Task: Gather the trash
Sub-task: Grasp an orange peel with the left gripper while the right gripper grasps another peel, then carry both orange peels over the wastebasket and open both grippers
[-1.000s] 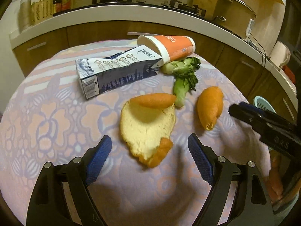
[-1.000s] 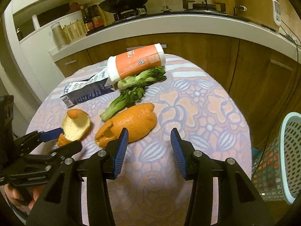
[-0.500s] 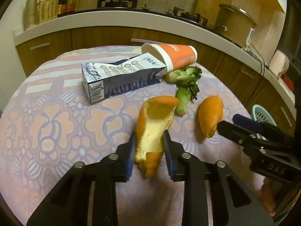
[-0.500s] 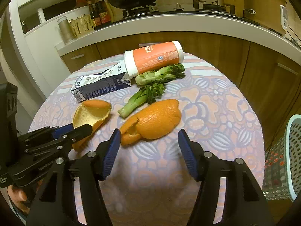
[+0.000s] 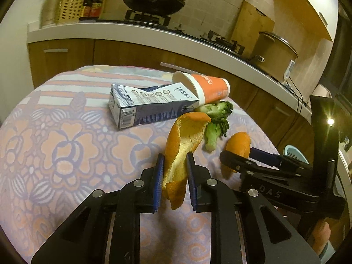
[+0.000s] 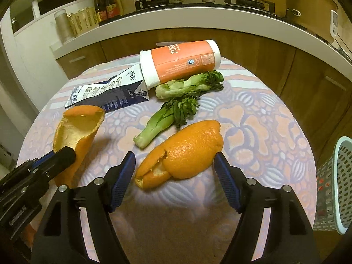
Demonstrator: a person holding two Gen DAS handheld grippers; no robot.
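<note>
Across the middle of both wrist views lies the round table under a flowered lilac-and-peach cloth, and at the right edge of the right wrist view stands the pale blue slatted plastic basket, the likely place for the trash. Toward the upper centre lie the orange-and-white paper tub on its side and, touching its mouth, the flattened blue-and-white drink carton, with two limp green leafy stalks just below them. Lower centre in the right wrist view rests the domed piece of orange peel, skin side up, between the blue pads of the right gripper, whose jaws are opening and stand wide on either side without pressing on it. To take it well, that gripper should sink until both pads straddle the dome at its widest part, then close gently, since the peel is likely to buckle or skid on the cloth. At the lower centre of the left wrist view the left gripper is closing narrowly on the curled strip of orange peel with its pale pith showing, pads pressing on its lower part. That hold looks thin, so it should be firm before carrying the strip across to the basket, passing clear of the other gripper.
</note>
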